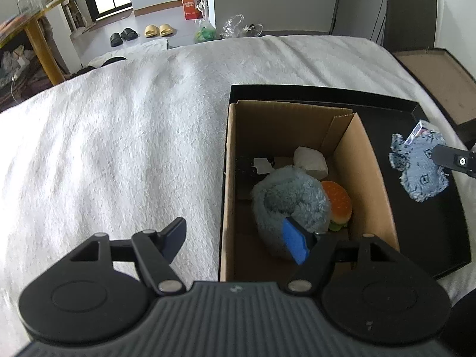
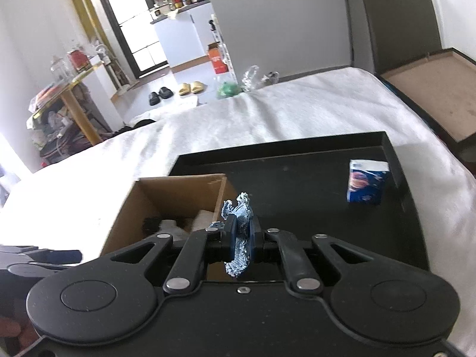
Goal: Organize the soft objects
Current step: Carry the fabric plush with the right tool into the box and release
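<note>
- White, nubbly bedding (image 1: 125, 136) covers a bed, and on it sits a shallow black tray (image 2: 297, 160); beyond the bed we see slippers on a pale floor, a wooden side table and a kitchen doorway.
- On the tray's left part stands an open cardboard box (image 1: 366, 160). Inside lie a fluffy grey-blue plush (image 1: 285, 196), a toy burger (image 1: 337, 197) just beside it, and a pale foam-like lump (image 1: 311, 159) behind.
- Our right gripper (image 2: 241, 235) is clamped tight on a frayed denim patch (image 2: 241, 232), holding it in the air over the tray, just right of the box wall.
- We judge the patch light, limp and floppy: it droops past the pads, so a pinch near its middle seems the surest hold, and it should fall flat once let go over the box.
- Our left gripper (image 1: 238, 238) stands with jaws wide apart, nothing between them; one finger hangs over the bedding, the other over the box's near corner, in front of the plush.
- At the tray's far right a small blue tissue pack (image 2: 367, 184) stands upright, well apart from the box. It looks soft and squeezable, best taken across its narrow sides.
</note>
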Demonstrator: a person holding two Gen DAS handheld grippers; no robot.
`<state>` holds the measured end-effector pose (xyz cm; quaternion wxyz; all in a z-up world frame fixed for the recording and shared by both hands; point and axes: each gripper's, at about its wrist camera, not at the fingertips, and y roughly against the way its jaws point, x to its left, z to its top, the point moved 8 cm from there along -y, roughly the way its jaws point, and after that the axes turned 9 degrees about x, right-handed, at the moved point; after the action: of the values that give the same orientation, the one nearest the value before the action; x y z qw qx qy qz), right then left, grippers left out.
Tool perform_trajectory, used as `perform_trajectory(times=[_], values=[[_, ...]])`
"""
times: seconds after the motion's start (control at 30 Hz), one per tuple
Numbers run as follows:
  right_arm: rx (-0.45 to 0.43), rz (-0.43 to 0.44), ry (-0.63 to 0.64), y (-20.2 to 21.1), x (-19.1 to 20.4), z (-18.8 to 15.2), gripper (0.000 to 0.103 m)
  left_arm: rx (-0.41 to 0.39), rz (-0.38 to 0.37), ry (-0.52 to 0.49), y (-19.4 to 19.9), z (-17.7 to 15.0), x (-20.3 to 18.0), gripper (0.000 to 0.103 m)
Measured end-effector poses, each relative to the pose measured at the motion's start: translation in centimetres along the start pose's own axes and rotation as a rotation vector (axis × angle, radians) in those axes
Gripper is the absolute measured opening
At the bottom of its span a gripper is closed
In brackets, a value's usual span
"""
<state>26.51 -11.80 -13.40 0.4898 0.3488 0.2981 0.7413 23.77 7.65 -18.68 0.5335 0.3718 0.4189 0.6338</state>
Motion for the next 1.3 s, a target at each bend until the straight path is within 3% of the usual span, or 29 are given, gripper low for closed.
perform_trajectory(times=[0.23,0.43,1.0,1.3], values=[[-0.001,0.028,0.044,0.5,2.9,-0.1,0.008,-0.005,-0.050,0.027,0.3,-0.2,0.7,0.067],[0.016,0.032,0.070,0.5,4.6,-0.6,0.009,0.005,-0.052,0.003,0.1,-0.6,0.5,0.058],[0.058,0.016,0.124,0.4,7.6,-2.8,0.009,0.088,-0.077,0.000,-1.6,-1.4,0.8,0.009],[0.105,0.023,0.070,-0.2,6.6,-3.7,0.016,0.106,-0.073,0.008,-1.5,-1.8,1.3,0.006]])
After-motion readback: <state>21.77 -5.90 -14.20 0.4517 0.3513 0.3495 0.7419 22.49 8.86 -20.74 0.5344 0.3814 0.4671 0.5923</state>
